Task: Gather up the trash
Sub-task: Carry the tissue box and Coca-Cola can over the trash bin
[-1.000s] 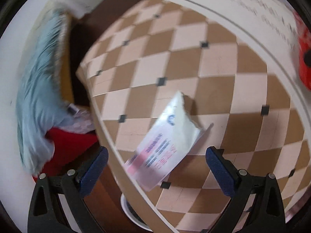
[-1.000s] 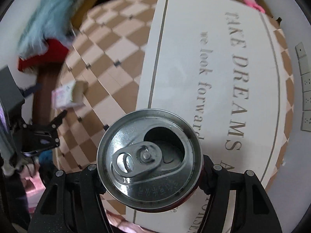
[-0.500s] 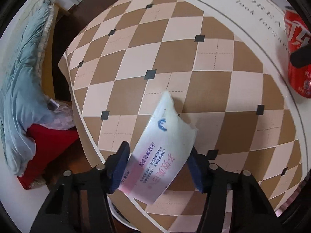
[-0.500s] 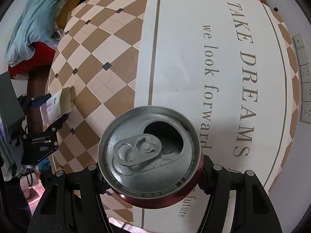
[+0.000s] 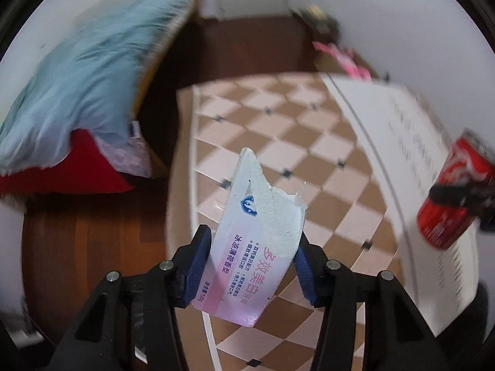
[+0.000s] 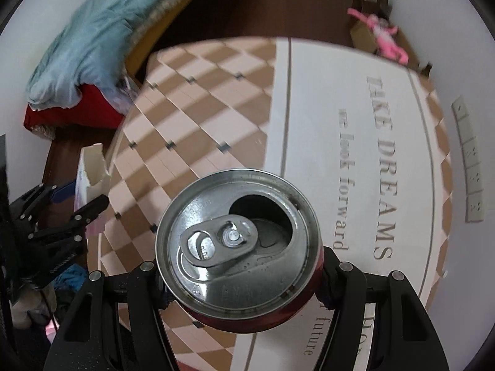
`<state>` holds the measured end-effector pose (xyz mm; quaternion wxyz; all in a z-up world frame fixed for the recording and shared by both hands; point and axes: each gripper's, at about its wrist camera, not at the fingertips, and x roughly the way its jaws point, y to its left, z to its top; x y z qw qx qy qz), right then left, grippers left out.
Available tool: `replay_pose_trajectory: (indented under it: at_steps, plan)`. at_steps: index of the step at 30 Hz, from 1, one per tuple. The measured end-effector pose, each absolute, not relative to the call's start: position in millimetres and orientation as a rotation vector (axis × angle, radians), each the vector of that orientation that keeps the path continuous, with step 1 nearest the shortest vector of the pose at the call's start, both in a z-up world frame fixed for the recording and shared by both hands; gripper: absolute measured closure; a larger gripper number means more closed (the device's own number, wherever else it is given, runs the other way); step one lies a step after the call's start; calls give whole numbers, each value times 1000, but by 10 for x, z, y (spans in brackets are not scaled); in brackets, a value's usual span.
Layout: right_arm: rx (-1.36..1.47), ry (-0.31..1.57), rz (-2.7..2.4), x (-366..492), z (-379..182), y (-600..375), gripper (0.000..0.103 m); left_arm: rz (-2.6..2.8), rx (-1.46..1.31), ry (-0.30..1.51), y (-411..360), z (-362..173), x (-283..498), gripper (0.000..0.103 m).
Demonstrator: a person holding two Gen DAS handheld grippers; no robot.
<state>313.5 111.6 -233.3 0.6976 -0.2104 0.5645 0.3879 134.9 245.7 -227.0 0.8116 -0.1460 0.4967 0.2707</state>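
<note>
Far left: blue blanket (image 5: 83, 71) piled over a red cushion (image 5: 62, 173), beside the dark wood floor (image 5: 77, 247). Checkered mat (image 5: 278, 142) lies right of that, with a white lettered panel (image 6: 346, 160) on its right part.

Left gripper (image 5: 252, 266): jaws closing, blue pads (image 5: 198, 262) pressed on both sides of a torn toothpaste box (image 5: 256, 241). Box stands tilted, ragged torn end up, lifted clear of the mat. In the right wrist view the same box (image 6: 91, 167) shows at far left in that claw.

Right gripper (image 6: 241, 281): clamped on a red soda can (image 6: 238, 241), upright, tab and open mouth facing the camera, held above the lettered panel. From the left wrist view the can (image 5: 448, 198) sits at the right edge, blurred.

Far right: pink toy (image 6: 380, 34) by the wall, white power strip (image 6: 470, 160) on the floor.
</note>
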Motion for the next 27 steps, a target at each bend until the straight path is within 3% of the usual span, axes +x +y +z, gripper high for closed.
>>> replay_pose_trajectory:
  at_steps: [8, 14, 21, 27]
  plan:
    - [-468, 1127, 965, 2505, -1949, 1494, 34, 773, -424, 861, 2734, -1746, 501, 55]
    - [-486, 1157, 1109, 1747, -2056, 2079, 34, 904, -526, 831, 3034, -1699, -428, 55]
    - [-546, 1298, 1240, 742, -2672, 2867, 34, 988, -824, 898, 3607, -2426, -1483, 55]
    - [-657, 1403, 1228, 152, -3368, 3433, 34, 924, -1132, 952, 3905, -3256, -1931, 52]
